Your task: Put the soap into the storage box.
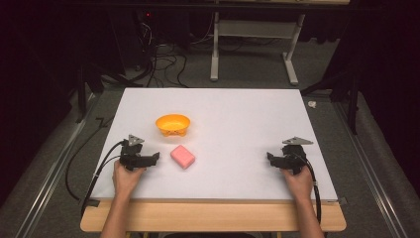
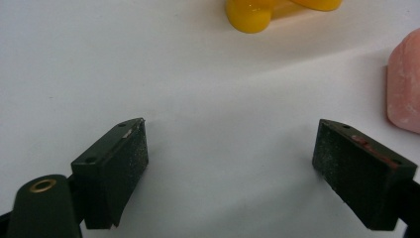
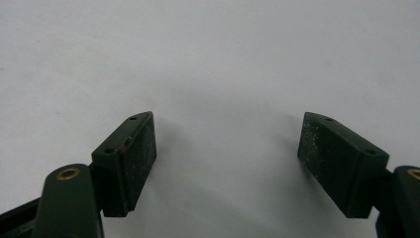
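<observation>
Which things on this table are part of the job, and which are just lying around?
Part of the job:
pink sponge
orange bowl
left claw, open beside the sponge

Just lying about:
right claw, open over bare white board
cables on the floor

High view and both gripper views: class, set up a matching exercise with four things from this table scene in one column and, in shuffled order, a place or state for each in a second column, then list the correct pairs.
Things
1. orange plastic bowl
2. pink rectangular sponge block
3. left gripper
4. right gripper

Places or states
A. open, at the right side of the white table, nothing between its jaws
B. lying flat, nearer the person than the bowl
C. open, just left of the sponge, not touching it
D. standing upright, farthest from the person

Pairs: 1-D, 2-B, 3-C, 4-A
</observation>
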`<act>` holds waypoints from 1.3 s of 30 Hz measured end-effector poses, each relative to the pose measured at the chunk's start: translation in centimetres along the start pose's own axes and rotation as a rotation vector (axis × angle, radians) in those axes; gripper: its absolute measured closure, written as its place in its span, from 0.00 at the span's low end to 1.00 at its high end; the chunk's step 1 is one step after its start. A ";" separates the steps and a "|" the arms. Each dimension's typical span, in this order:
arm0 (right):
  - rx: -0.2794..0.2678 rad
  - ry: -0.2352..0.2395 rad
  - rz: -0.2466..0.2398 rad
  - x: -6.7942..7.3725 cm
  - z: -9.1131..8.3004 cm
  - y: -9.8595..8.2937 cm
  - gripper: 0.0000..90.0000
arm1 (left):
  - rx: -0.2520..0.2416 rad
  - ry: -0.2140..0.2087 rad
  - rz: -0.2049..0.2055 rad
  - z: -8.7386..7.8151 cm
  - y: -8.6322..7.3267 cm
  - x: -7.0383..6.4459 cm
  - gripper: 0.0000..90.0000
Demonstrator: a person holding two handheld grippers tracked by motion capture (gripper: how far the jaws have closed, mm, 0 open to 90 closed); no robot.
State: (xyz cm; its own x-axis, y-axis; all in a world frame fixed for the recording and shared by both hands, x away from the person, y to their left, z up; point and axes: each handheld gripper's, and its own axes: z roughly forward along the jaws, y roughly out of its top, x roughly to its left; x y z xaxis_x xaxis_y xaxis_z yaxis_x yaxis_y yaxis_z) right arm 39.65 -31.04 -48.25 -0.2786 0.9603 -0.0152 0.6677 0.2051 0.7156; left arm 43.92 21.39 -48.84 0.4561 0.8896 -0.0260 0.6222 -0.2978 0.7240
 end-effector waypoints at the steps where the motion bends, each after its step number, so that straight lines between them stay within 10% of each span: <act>1: 0.000 0.000 0.000 0.0 0.0 0.0 0.26 | 0.000 0.000 0.000 0.0 0.0 0.0 0.16; 23: -0.001 0.001 0.000 0.0 0.0 0.0 0.26 | -0.070 -0.063 -0.023 -3.1 0.5 -0.2 0.15; 39: 0.000 -0.001 -0.001 0.0 0.0 0.0 0.26 | -0.129 -0.065 0.041 -5.8 0.9 -2.1 0.11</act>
State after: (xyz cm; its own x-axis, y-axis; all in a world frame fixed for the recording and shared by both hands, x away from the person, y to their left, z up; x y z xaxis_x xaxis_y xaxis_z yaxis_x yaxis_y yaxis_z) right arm 39.63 -31.01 -48.25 -0.2785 0.9603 -0.0171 0.6670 0.2062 0.7159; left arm 39.81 21.29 -44.11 0.5225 0.8518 -0.0365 0.5174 -0.2827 0.8077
